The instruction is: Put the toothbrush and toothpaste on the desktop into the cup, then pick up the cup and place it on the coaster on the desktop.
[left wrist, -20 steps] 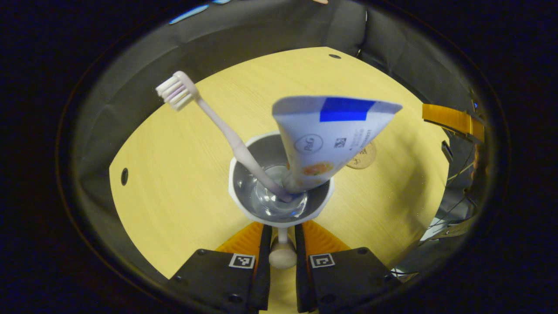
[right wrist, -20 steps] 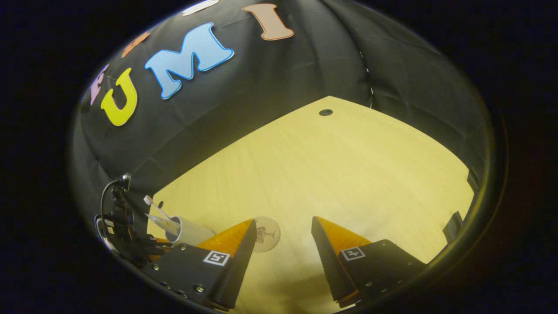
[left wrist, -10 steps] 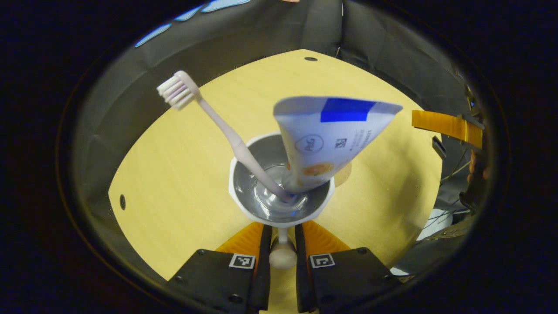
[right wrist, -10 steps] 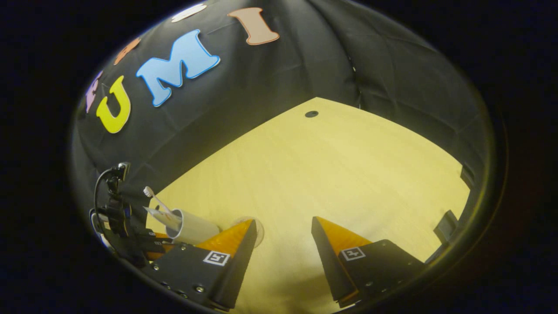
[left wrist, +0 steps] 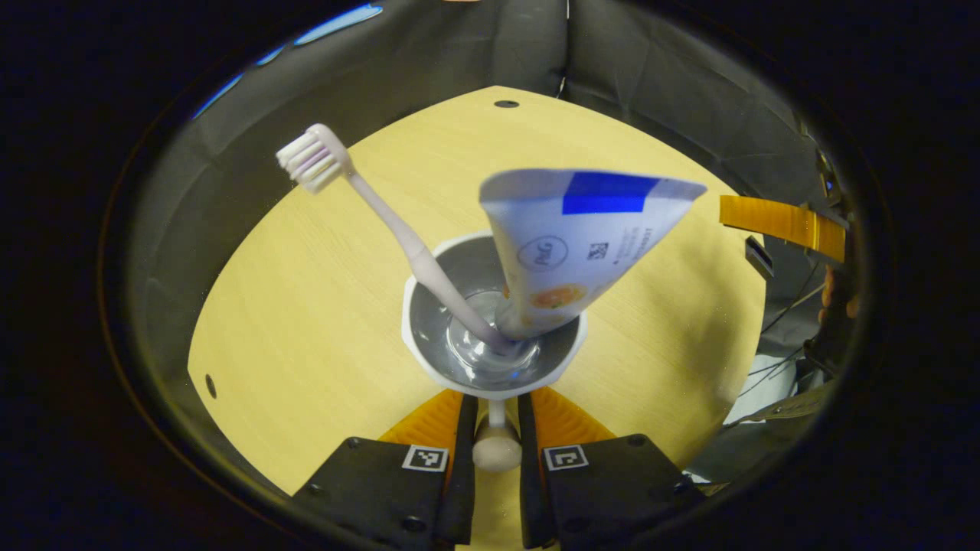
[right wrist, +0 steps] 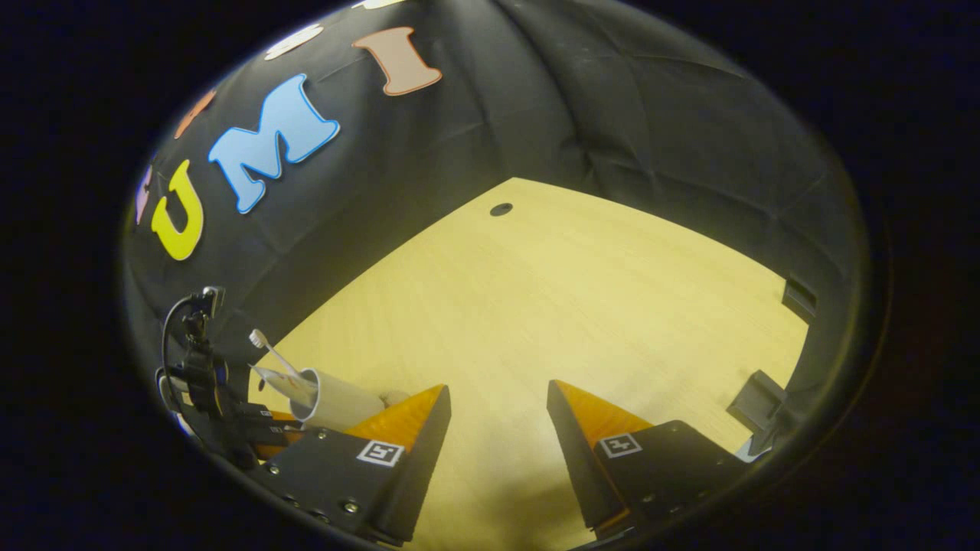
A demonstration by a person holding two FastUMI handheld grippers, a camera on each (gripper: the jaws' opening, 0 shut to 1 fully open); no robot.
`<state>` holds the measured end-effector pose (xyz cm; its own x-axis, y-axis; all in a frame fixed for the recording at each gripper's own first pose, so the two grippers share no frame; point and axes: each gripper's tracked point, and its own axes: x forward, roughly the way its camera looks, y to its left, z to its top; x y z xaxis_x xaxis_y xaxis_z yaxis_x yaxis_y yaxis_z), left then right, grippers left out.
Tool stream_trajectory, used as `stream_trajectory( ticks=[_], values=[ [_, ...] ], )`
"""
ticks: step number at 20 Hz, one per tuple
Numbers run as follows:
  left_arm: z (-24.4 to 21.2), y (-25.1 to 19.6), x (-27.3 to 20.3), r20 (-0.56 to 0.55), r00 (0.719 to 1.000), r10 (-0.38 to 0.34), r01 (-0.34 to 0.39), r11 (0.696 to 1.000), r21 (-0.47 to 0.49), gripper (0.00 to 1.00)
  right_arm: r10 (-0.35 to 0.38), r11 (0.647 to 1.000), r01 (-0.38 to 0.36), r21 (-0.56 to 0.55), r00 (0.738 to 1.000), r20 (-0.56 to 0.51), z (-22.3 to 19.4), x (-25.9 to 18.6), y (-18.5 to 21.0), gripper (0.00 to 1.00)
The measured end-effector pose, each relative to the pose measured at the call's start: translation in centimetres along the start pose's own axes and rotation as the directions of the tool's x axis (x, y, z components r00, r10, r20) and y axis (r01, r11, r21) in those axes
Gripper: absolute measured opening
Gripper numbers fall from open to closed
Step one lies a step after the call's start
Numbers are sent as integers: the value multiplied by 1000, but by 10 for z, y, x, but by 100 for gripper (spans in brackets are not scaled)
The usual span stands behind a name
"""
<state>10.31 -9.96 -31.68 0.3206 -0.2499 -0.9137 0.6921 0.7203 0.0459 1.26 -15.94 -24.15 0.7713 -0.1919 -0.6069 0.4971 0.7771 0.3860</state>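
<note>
Bare desk (right wrist: 582, 306) runs wide toward 12 o'clock ahead of your spread right gripper (right wrist: 498, 405); your left gripper (left wrist: 496, 428) clamps the cup (left wrist: 490, 329) handle, toothbrush (left wrist: 367, 207) and toothpaste (left wrist: 574, 237) inside.

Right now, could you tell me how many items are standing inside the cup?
2: the toothbrush leans left and the toothpaste leans right in the cup.

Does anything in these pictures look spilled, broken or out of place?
Nothing stands out. The toothbrush and toothpaste both lean inside the cup, which the left gripper holds by its handle. Nothing has spilled on the desktop. The right gripper is open.
</note>
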Motion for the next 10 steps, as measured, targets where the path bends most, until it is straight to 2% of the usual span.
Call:
stream_trajectory(
  ticks=[5, 10],
  values=[
    [-1, 0, -3, -13, 1000, -2, 2, 1000, 29, 31, -16, 1000, 16, 22, 1000, -4, 1, -2, -15, 77],
    [-3, 2, -2, -29, 999, 14, -13, 1000, 18, 31, -22, 1000, 23, 21, 1000, -7, 3, -4, -21, 77]
  ],
)
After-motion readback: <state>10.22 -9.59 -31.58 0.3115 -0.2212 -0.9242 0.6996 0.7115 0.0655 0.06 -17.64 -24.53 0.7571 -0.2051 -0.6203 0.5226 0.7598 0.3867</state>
